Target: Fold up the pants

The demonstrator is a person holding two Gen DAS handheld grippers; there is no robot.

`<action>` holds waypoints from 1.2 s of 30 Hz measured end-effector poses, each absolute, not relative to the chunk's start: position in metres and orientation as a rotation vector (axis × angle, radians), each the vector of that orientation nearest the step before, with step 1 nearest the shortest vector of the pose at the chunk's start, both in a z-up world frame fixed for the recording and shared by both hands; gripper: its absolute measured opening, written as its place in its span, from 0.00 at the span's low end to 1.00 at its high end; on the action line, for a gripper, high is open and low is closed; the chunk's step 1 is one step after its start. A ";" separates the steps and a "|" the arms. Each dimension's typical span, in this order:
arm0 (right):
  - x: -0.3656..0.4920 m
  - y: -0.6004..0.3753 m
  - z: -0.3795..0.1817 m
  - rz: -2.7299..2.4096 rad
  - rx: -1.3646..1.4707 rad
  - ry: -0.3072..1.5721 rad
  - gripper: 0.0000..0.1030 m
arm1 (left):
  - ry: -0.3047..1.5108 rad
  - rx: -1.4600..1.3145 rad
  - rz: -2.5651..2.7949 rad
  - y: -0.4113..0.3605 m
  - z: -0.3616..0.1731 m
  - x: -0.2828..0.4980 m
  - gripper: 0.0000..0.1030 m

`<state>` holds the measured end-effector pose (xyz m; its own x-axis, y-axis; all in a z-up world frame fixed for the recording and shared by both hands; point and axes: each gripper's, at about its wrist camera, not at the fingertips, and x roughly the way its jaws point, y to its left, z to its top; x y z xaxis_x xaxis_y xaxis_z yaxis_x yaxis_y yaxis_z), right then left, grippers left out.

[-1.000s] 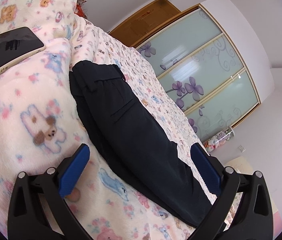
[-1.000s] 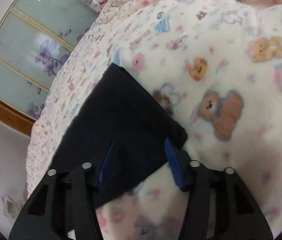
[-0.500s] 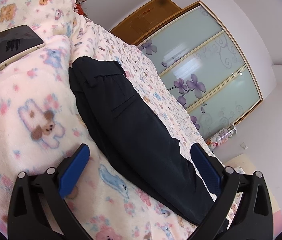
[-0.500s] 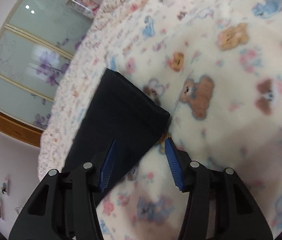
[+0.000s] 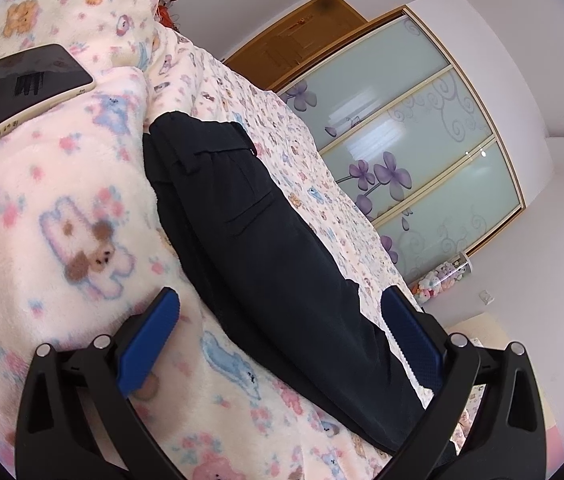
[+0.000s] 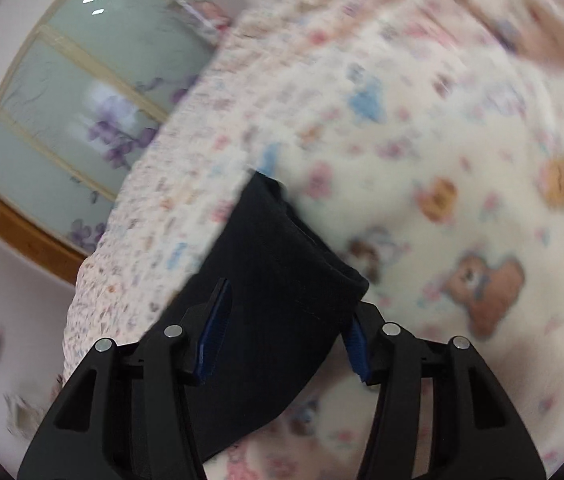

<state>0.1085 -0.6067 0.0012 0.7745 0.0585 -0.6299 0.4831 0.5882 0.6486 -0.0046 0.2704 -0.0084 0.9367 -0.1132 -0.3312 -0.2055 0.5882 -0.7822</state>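
Note:
Black pants lie stretched out on a fleece bear-print blanket, waistband at the far end. My left gripper hovers over a leg section, open wide, its blue pads clear of the cloth on either side. In the blurred right wrist view the hem end of the pants lies between the fingers of my right gripper. Its jaws stand apart and the pads do not press the cloth. The hem corner covers the tip of the right finger.
A dark phone rests on the raised blanket at the far left. Beyond the bed's far edge stand a sliding-door wardrobe with purple flowers, a wooden door and a clear jar of plush toys.
The right gripper drew back a little, then came forward again, so the hem corner now overlaps its right finger. The left gripper and the pants in its view have stayed put.

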 end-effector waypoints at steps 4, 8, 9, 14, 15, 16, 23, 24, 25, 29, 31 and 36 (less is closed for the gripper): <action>0.106 -0.610 -0.016 -0.314 0.965 0.677 0.53 | 0.372 -0.940 0.055 0.271 -0.009 -0.004 0.98; 0.107 -0.607 -0.015 -0.327 0.960 0.638 0.38 | 0.371 -0.940 0.056 0.271 -0.009 -0.005 0.98; 0.106 -0.606 -0.013 -0.302 0.971 0.605 0.21 | 0.371 -0.941 0.056 0.271 -0.009 -0.005 0.98; 0.105 -0.598 0.010 -0.209 0.955 0.476 0.13 | 0.370 -0.946 0.053 0.272 -0.009 -0.004 0.98; 0.106 -0.595 0.015 -0.195 0.946 0.459 0.12 | 0.369 -0.948 0.053 0.272 -0.009 -0.005 0.98; 0.107 -0.590 0.024 -0.165 0.937 0.433 0.12 | 0.367 -0.948 0.053 0.272 -0.009 -0.005 0.98; 0.131 -0.513 0.091 0.088 0.817 0.350 0.12 | 0.359 -0.957 0.053 0.271 -0.009 -0.010 0.98; 0.135 -0.495 0.099 0.131 0.794 0.349 0.12 | 0.359 -0.957 0.053 0.271 -0.008 -0.010 0.98; 0.140 -0.475 0.107 0.171 0.769 0.351 0.12 | 0.358 -0.958 0.051 0.272 -0.008 -0.010 0.98; 0.159 -0.388 0.125 0.332 0.685 0.380 0.12 | 0.355 -0.963 0.047 0.272 -0.008 -0.011 0.98; 0.170 -0.343 0.124 0.395 0.631 0.413 0.12 | 0.352 -0.969 0.043 0.272 -0.007 -0.012 0.98; 0.196 -0.245 0.096 0.426 0.485 0.548 0.12 | 0.347 -0.979 0.036 0.273 -0.006 -0.013 0.98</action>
<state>0.1963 -0.2453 0.0955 0.7728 0.5024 -0.3878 -0.2520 0.8037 0.5391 -0.0133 0.2733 -0.0063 0.9443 -0.1257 -0.3041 -0.1849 0.5618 -0.8064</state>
